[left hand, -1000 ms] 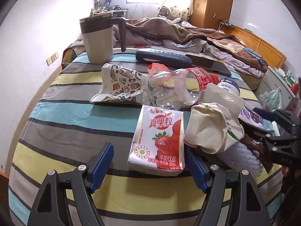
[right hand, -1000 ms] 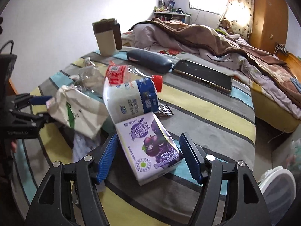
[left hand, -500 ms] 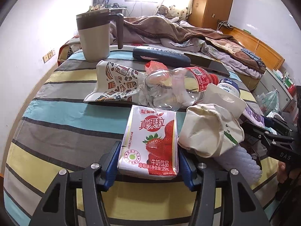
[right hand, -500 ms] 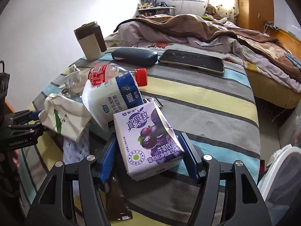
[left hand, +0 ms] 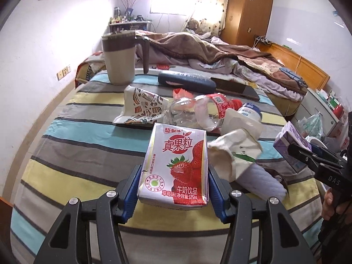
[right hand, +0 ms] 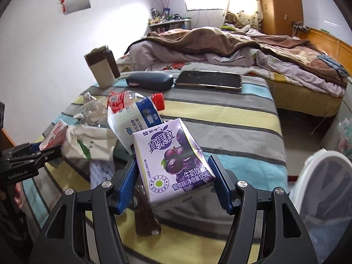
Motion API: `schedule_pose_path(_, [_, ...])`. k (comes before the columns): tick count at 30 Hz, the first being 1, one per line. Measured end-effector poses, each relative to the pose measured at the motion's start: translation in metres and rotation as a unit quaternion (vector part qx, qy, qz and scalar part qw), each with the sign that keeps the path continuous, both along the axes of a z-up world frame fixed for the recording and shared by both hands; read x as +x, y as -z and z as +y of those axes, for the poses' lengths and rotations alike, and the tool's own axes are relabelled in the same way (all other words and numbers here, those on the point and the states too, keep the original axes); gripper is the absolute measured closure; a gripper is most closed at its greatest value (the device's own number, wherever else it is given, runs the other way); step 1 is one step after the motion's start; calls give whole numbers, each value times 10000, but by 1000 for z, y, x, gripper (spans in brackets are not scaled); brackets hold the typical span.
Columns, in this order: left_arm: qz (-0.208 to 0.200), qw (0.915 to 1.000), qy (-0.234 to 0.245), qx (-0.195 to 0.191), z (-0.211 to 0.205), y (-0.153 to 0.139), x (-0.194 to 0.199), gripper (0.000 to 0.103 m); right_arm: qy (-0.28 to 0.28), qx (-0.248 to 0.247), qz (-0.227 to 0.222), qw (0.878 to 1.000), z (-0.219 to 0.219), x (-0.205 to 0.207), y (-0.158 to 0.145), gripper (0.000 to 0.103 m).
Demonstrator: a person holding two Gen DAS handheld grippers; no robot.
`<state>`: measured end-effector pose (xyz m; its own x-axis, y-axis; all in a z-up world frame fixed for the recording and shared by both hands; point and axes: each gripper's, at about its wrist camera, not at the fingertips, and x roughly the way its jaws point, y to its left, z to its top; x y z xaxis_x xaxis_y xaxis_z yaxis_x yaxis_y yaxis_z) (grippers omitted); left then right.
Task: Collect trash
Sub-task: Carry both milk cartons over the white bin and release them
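Note:
My left gripper [left hand: 173, 187] is shut on a red strawberry milk carton [left hand: 176, 165] and holds it lifted off the striped tablecloth [left hand: 83, 149]. My right gripper [right hand: 173, 184] is shut on a purple grape milk carton [right hand: 171, 160], tilted and raised; it also shows in the left wrist view [left hand: 290, 140]. More trash lies on the cloth: a crushed clear bottle [left hand: 198, 112], a patterned paper cup [left hand: 143, 107], a white crumpled cup [left hand: 233, 154], a white and blue milk bottle [right hand: 136, 121] and a brown wrapper [right hand: 145, 215].
A beige jug [left hand: 120, 59], a dark glasses case [left hand: 187, 81] and a tablet [right hand: 209, 79] sit at the table's far end. An unmade bed [right hand: 242, 50] lies behind. A white bin [right hand: 323, 189] stands on the floor at the right.
Both grippers closed on their cartons and lifted them off the cloth. The views rose and the right gripper tilted its carton.

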<state>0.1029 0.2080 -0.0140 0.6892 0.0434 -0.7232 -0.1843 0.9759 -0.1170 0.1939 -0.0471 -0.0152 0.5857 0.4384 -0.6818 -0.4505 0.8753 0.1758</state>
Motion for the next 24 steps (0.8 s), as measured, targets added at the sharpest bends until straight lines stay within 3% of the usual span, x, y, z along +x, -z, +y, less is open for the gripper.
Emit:
schedule_pose_path(10, [-289, 9995, 125, 99, -22, -27, -23, 47, 371, 327, -183, 9986, -27, -24, -15, 38])
schedule_pose_path(24, [-486, 9927, 1090, 157, -121, -45, -15, 47, 1059, 412, -387, 9928, -91, -48, -28, 38])
